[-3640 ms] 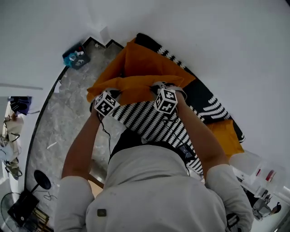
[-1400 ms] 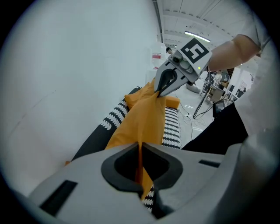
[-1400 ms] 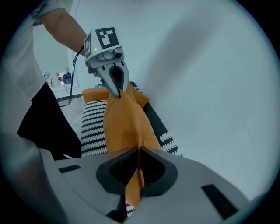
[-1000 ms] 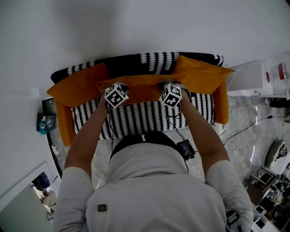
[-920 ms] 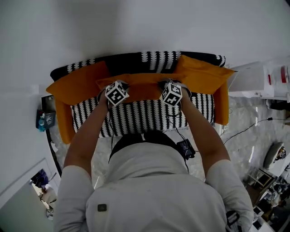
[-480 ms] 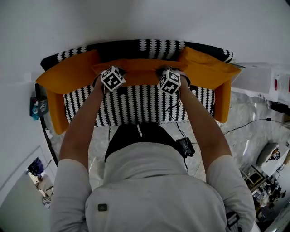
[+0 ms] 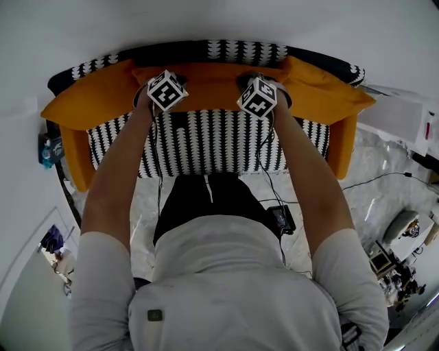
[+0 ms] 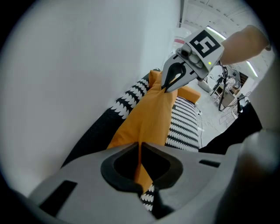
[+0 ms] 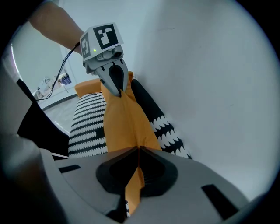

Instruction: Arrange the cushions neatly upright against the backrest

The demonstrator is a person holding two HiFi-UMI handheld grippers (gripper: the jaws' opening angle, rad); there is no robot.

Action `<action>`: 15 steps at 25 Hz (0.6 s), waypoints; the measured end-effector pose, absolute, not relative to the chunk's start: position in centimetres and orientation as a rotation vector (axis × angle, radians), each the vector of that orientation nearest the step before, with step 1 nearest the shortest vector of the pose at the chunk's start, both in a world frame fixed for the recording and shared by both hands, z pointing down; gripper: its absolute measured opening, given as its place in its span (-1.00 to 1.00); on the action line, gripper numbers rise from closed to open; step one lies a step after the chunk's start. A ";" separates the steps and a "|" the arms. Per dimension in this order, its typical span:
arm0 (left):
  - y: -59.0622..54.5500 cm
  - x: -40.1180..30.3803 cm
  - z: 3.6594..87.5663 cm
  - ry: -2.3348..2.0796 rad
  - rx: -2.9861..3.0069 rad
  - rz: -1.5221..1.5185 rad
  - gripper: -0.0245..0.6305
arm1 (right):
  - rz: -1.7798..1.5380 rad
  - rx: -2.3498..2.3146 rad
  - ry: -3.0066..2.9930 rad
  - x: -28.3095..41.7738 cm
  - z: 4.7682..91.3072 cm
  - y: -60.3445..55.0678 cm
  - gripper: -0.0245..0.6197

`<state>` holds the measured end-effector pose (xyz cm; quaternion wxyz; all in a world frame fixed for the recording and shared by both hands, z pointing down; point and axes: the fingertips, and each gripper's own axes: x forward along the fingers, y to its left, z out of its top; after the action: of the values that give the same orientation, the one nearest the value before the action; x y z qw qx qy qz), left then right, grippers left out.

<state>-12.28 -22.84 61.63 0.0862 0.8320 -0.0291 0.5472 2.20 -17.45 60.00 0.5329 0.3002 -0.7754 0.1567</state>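
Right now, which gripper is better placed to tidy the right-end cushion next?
Right, probably. The right gripper pinches the middle cushion just beside the right-end cushion; the left gripper pinches its far side.

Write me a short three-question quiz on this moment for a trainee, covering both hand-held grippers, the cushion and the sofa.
1. True or false: the left hand-held gripper and the right hand-held gripper are both shut on the same orange cushion.
2. What covers the sofa? A plain grey fabric; B a black and white pattern; C red checks.
3. Short answer: what stands directly behind the sofa?

Key: 1 true. 2 B. 3 a white wall.
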 end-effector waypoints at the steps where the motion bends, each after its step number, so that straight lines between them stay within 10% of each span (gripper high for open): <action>1: -23.3 -12.1 61.8 -0.091 2.478 1.637 -0.87 | 0.371 0.719 -1.847 2.4 60.2 -18.0 -0.83; 15: -25.6 -12.8 62.6 -0.196 2.482 1.588 -0.82 | 0.437 0.789 -1.874 2.1 61.4 -21.1 -0.82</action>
<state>-12.81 -25.58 62.58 0.0940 0.8367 -0.0660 0.5355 2.14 -21.07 61.41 0.5065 0.3270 -0.7769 0.1814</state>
